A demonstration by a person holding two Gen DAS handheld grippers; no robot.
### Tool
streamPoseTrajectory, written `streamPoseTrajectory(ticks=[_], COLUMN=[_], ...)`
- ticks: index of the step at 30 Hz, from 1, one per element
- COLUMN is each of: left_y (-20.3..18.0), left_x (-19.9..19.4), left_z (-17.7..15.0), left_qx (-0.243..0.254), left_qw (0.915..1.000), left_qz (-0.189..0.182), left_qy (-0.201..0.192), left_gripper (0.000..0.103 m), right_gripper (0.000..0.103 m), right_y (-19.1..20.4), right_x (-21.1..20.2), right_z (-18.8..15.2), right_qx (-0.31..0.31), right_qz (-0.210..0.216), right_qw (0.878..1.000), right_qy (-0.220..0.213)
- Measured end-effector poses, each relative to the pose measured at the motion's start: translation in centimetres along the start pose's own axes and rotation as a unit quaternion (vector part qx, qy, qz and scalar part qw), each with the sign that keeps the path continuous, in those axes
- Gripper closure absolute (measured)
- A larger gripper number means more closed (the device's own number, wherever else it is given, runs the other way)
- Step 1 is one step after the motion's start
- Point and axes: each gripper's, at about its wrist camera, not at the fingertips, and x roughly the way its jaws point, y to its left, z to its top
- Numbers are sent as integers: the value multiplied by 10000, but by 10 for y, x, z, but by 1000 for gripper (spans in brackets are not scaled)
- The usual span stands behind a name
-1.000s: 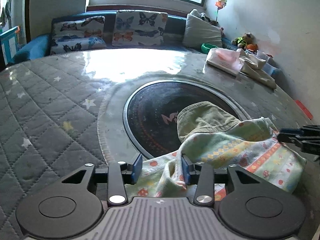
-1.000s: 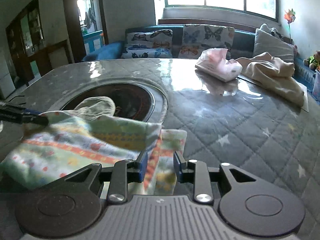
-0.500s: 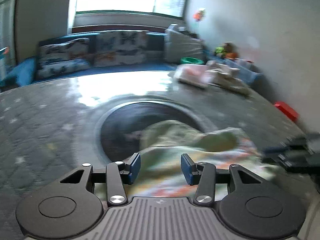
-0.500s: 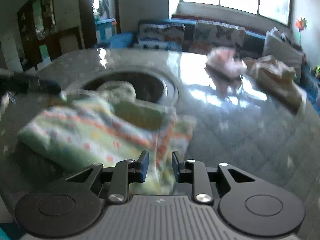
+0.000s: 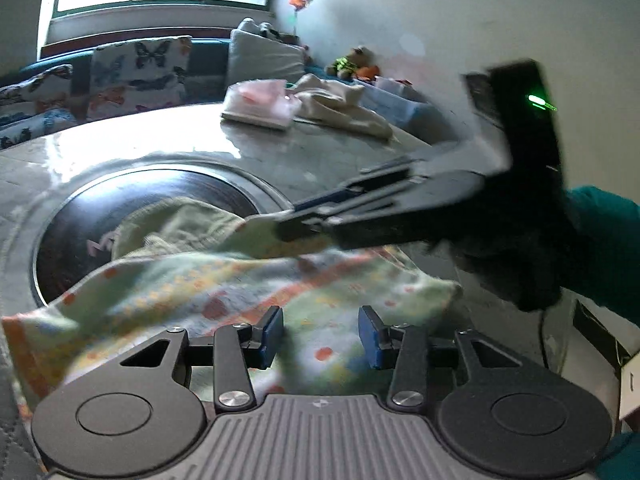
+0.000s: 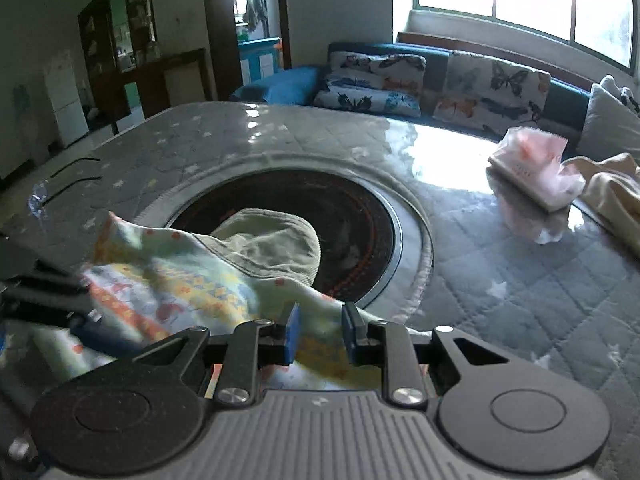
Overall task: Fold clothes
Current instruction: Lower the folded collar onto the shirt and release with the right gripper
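A patterned green, yellow and orange garment [image 5: 248,292] with an olive corduroy part [image 5: 176,220] lies bunched at the near edge of the table, partly over the dark round inset [image 5: 132,200]. My left gripper [image 5: 320,338] is open just above the cloth. My right gripper [image 6: 318,334] is open over the garment [image 6: 180,284], with cloth between its fingers. The right gripper also shows in the left wrist view [image 5: 320,212], reaching in from the right over the cloth. The left gripper's fingers [image 6: 52,300] show at the left edge of the right wrist view.
The quilted grey table cover [image 6: 520,280] has a glossy sheet on it. A pink folded item [image 6: 532,168] and a cream garment [image 6: 612,192] lie at the far right. A sofa with butterfly cushions [image 6: 400,80] stands behind.
Both grippers have opened wider. The right gripper has swung left across the garment, close to the left one. The cloth has dropped and been folded over.
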Motion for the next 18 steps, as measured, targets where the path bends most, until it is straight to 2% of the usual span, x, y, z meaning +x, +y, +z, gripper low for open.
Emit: streamPoseTrajectory(ticks=[3,8,12,18], left_y=[3,15,47,99], left_x=[-1,-17,-32,-36], left_z=[-2,2,10,5], left_qx=[-42,-154,-492,-1048], left_qw=[10000,9997,9970,9868], left_qz=[-74,-26,409,1144], left_qy=[26,-163,-445,-454], left_gripper=[59,59,59,59], right_gripper=[85,85,85,85], right_y=[-7,-9,-2,6], right_x=[15,11,1,7], right_z=[-4,0,5,5], right_qx=[80,138,73,22], right_qz=[-225,-310,-139,-64], right_qw=[9997,9994,9997,9999], right_qy=[87,-38,-210,-156])
